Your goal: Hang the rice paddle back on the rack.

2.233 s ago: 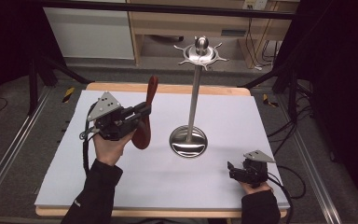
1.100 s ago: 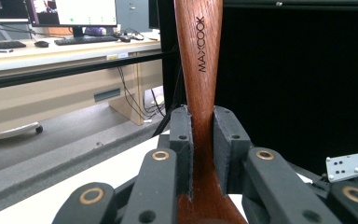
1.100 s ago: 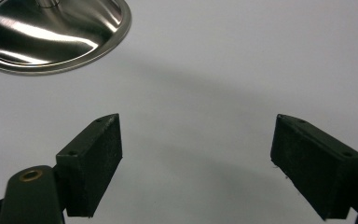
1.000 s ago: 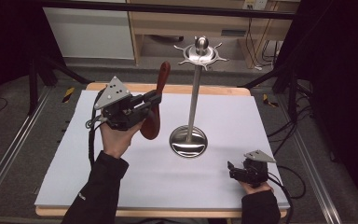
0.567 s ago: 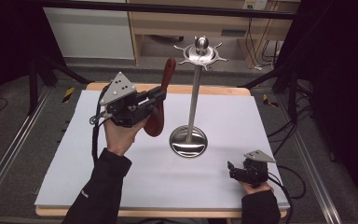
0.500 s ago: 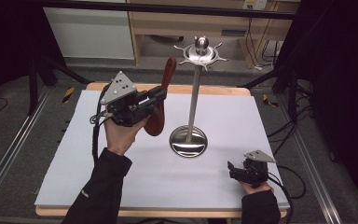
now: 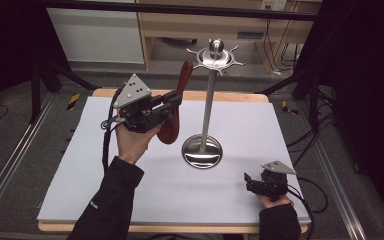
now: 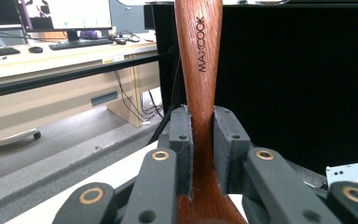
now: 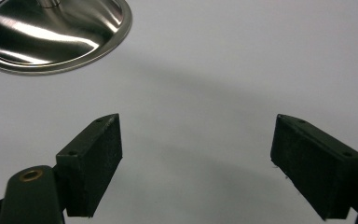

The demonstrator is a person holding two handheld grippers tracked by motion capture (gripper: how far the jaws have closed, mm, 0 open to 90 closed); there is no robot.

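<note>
left gripper (image 7: 172, 100) is raised over the table's 10 o'clock area, jaws pinching a dark wooden utensil (image 7: 176, 107) partway along it; in the left gripper view the 2 pads (image 8: 181, 140) press either side of the wooden handle (image 8: 199, 60), which carries the mark "maxcook" and runs out of frame at 12 o'clock, so its tip is cut off there. in the high view the utensil's broad lower end hangs below the gripper at about 6 o'clock and is partly hidden behind the hand (image 7: 135, 140); exact shape of that end is hard to make out. handle top sits near the stand's crown, at its 9 o'clock, but whether they touch can't be judged. steel stand (image 7: 207, 100): round base (image 7: 202, 151) on the white table (image 7: 105, 200) near centre, thin pole, hooked crown (image 7: 215, 55) on top; in the right gripper view the base (image 9: 56, 32) is clipped at the 11 o'clock corner. right gripper (image 7: 250, 182) sits low at the table's 5 o'clock corner, well apart from the stand, jaws spread wide with bare tabletop between them (image 9: 196, 163); fingertips small and dark in the high view. behind the table at 12 o'clock: a wooden cabinet (image 7: 205, 25), cables (image 7: 272, 35). black curtain (image 8: 298, 84) blocks most of the left gripper view past the handle; a desk with monitor (image 8: 70, 14) sits at 10 o'clock there.
</note>
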